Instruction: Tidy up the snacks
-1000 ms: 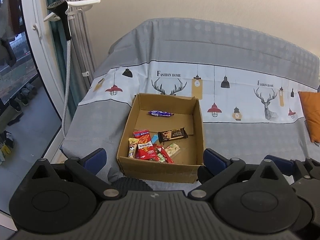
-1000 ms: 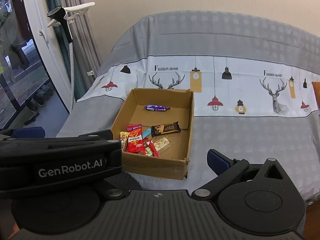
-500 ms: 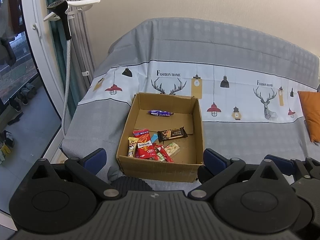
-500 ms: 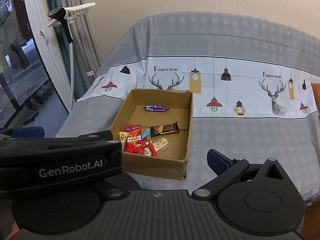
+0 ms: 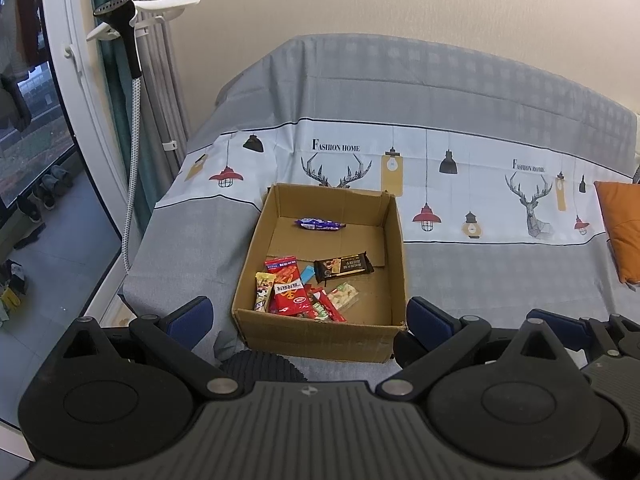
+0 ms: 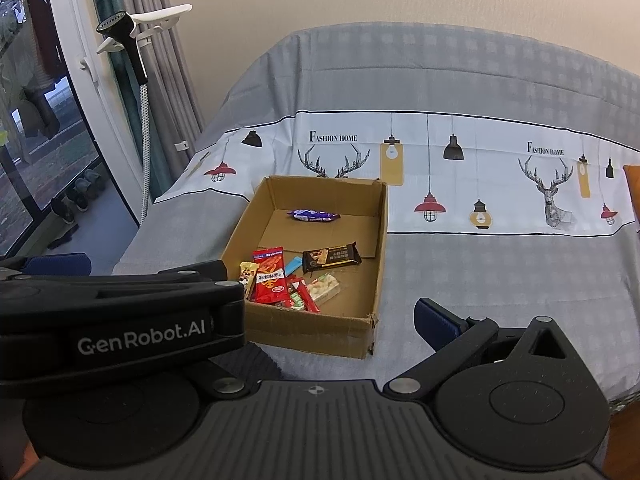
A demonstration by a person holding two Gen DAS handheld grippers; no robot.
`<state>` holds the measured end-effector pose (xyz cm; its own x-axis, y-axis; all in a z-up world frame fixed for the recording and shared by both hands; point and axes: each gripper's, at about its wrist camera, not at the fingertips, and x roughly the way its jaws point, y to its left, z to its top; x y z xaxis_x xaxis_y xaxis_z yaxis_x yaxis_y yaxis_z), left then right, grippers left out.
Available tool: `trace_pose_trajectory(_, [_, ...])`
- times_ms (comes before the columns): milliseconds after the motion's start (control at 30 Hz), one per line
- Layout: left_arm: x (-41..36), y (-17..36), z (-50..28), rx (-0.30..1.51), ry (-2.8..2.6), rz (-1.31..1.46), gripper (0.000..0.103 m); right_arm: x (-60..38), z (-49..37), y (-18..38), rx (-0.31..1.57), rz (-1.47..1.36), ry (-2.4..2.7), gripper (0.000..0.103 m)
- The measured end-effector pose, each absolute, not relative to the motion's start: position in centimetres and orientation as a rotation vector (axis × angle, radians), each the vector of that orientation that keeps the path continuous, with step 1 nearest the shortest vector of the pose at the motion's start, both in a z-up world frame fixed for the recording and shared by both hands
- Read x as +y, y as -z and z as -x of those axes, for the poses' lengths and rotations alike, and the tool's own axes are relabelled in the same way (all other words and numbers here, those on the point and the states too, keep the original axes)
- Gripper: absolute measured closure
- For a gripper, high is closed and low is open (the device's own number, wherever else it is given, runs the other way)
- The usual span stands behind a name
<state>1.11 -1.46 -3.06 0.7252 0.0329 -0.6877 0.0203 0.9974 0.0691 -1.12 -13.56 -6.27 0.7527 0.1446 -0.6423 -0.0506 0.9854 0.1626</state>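
Change since earlier frame: almost nothing is shifting; both grippers are holding station short of the box (image 5: 320, 276), and the right view is drifting only slightly.
Left gripper (image 5: 308, 314): jaws are standing wide open, empty, with the box's near wall showing between the fingers.
Right gripper (image 6: 434, 316): only one finger is showing clearly; the left gripper's body is covering the other side, so the jaw state cannot be told. Nothing is showing in its grip.
Snack location: all snacks are lying inside the box, which is sitting on the sofa (image 5: 480, 272) near its left front corner.
Snack layout: red packs (image 5: 286, 286) and small sticks are piling up at the box's near left corner; the dark bar (image 5: 344, 267) is lying mid-floor; the purple bar (image 5: 320, 224) is lying alone by the far wall.
Risk, double pick: piled wrappers are overlapping, so a closing jaw is likely catching two at once.
Risk, box shift: a finger pressing on the near wall is likely pushing the light box along the soft cover toward the sofa's front edge.
Risk, slip: glossy flat wrappers are offering little edge, so a shallow pinch is likely sliding off.
Risk, collision: the grippers are sitting close side by side, so reaching together is inviting contact.
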Motion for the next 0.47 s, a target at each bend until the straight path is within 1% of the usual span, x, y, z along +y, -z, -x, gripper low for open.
trace_pose_trajectory(467, [-1.18,2.94,-0.89,0.759,-0.018,-0.086,0.000,-13.85,1.30,6.26,0.716,-0.145,-0.121,0.001])
